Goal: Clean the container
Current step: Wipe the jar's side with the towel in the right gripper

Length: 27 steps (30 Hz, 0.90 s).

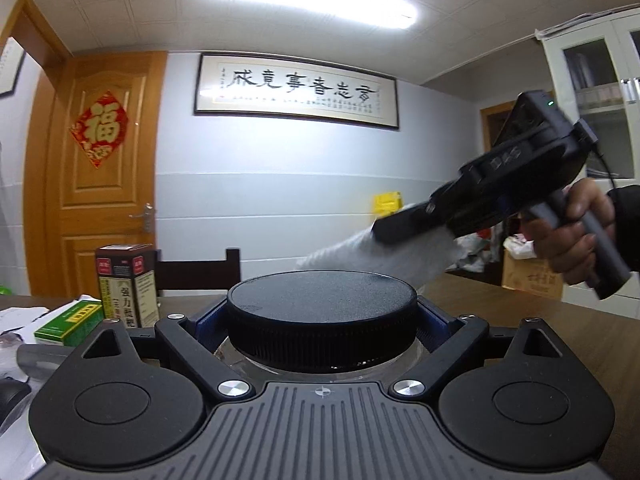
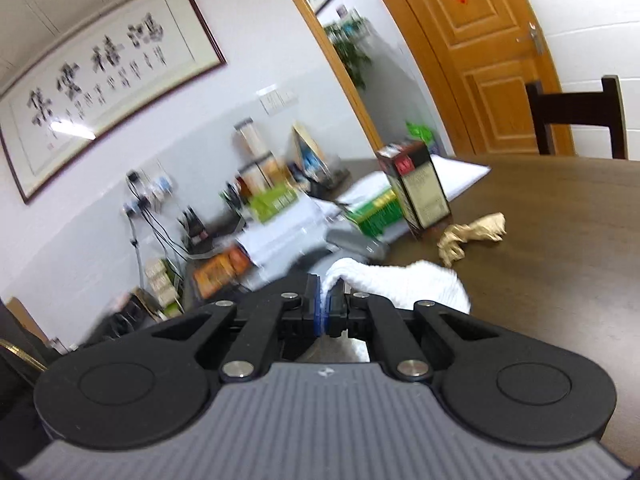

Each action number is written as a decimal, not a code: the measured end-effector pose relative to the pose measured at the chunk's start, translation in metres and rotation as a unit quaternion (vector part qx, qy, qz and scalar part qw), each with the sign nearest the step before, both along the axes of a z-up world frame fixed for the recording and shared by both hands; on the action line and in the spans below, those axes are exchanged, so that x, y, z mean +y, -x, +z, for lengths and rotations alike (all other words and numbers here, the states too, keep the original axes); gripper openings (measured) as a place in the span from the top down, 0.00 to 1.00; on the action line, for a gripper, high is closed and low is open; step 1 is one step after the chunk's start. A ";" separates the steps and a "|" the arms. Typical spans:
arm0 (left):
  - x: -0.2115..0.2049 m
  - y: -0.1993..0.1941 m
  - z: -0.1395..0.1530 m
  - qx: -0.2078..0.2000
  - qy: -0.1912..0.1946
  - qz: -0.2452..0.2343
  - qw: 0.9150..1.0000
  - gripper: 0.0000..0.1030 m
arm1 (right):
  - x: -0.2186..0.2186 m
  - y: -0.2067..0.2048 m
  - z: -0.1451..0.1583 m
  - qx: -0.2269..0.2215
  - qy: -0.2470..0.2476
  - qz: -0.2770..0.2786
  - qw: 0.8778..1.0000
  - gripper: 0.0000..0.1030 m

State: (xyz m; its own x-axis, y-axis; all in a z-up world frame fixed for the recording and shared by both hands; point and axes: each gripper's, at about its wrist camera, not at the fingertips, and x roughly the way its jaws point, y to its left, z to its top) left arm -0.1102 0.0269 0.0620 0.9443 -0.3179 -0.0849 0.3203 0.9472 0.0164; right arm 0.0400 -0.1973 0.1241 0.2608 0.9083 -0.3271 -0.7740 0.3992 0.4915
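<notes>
Container (image 1: 320,344) clamped in left claw (image 1: 320,316); right claw (image 2: 325,300) pinches white cloth (image 2: 400,284).

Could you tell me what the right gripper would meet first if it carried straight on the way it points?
Probably the grey case lying on the table's edge, past the white cloth that the right gripper holds; depth is uncertain.

The right hand-held gripper (image 2: 325,304) is clamped on a white cloth (image 2: 404,284), which spreads over the brown tabletop (image 2: 560,264). Beyond the cloth lies a crumpled paper (image 2: 472,236); just left of the paper a dark box (image 2: 420,188) stands upright, with a green box (image 2: 378,214) at its left.
</notes>
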 end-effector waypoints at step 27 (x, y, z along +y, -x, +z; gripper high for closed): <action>0.010 -0.056 0.076 0.109 -0.138 -0.232 0.957 0.00 | -0.046 0.030 -0.017 0.031 -0.022 -0.066 0.997 0.95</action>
